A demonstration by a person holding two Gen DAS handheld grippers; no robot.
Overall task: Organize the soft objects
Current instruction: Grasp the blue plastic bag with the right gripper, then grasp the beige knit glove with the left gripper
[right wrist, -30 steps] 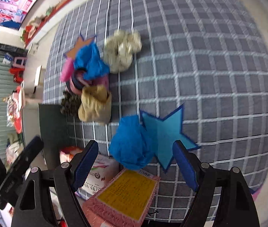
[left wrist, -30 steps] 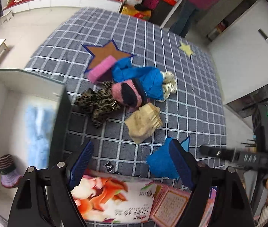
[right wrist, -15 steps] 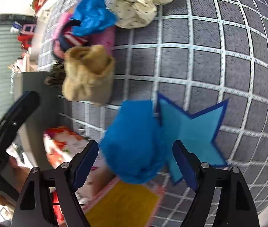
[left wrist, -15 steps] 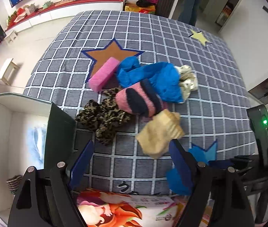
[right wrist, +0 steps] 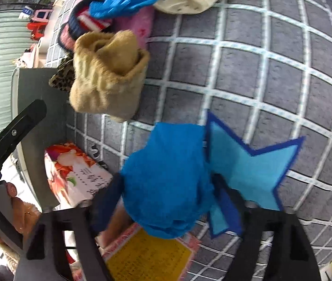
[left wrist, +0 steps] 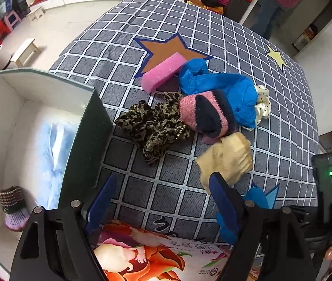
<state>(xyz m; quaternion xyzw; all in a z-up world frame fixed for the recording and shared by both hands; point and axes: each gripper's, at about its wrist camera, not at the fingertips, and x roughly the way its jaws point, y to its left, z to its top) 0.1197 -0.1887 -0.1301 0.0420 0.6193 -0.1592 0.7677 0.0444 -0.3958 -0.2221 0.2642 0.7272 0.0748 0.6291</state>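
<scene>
The crumpled bright-blue cloth was seen on the grey checked mat, between the right gripper jaws, which had just been closing; contact unclear. The left gripper was held wide and empty above the mat, near the tan plush pouch.

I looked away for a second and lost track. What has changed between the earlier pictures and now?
The right gripper has come down over the blue cloth bundle beside the blue star patch. Its jaws have just been closing, with the bundle between them, though a firm grip isn't clear. The left gripper sank slightly, open over the checked mat. The tan sock and the pile behind it stayed put.
</scene>
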